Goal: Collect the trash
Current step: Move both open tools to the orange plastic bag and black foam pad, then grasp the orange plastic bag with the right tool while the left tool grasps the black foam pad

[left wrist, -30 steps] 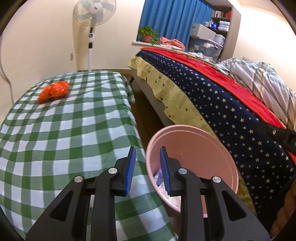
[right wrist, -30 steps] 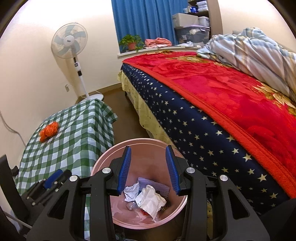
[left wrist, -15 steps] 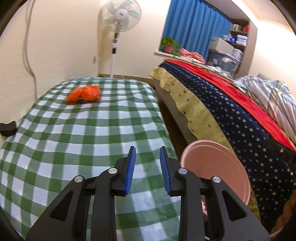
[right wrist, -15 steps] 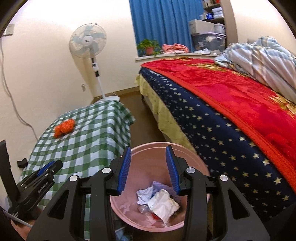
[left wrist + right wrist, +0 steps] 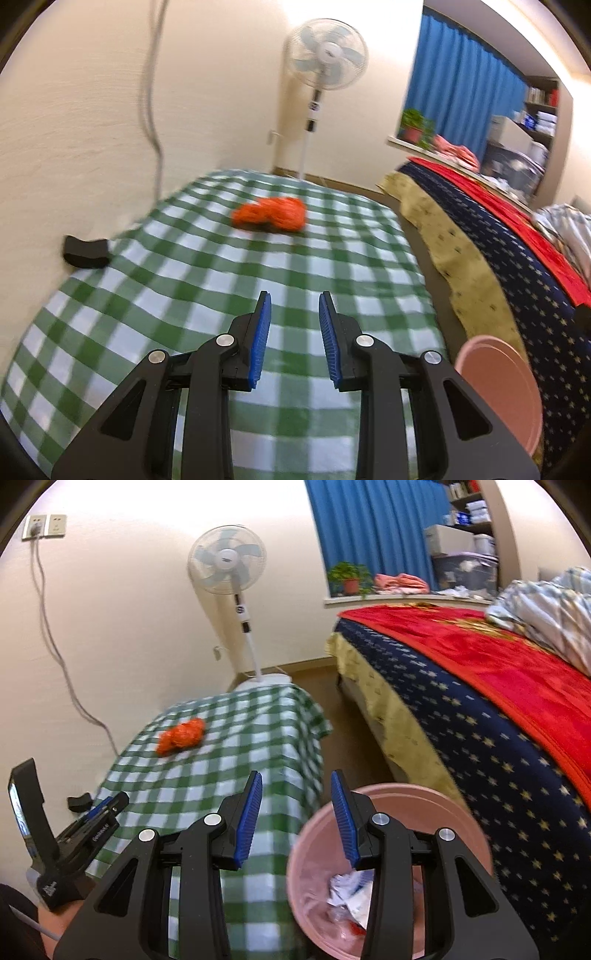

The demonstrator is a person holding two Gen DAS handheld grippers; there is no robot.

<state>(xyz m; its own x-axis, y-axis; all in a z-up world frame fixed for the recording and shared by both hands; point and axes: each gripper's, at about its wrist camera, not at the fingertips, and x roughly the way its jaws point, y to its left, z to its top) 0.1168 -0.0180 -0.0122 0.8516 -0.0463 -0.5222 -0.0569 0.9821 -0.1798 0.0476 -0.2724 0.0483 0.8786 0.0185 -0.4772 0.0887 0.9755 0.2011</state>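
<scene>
Orange trash (image 5: 271, 218) lies on the checked bench (image 5: 207, 295). Left gripper (image 5: 294, 341) hovers open and empty above it; right gripper (image 5: 295, 818), also open, hangs by the pink bin (image 5: 461, 808).

Background items you had in view

A pedestal fan (image 5: 227, 563) stood by the wall; blue curtains (image 5: 373, 531) hung behind the bed (image 5: 491, 686).

Cream walls (image 5: 122, 602) — standing fan (image 5: 227, 559), blue curtain (image 5: 373, 528)

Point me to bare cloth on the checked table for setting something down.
Free: the checked table between the left tongs and the orange wad, and the strip from the wad toward the bed-side edge. Crowded: the pink bin, holding crumpled paper; a black clip sits at the wall-side edge.
</scene>
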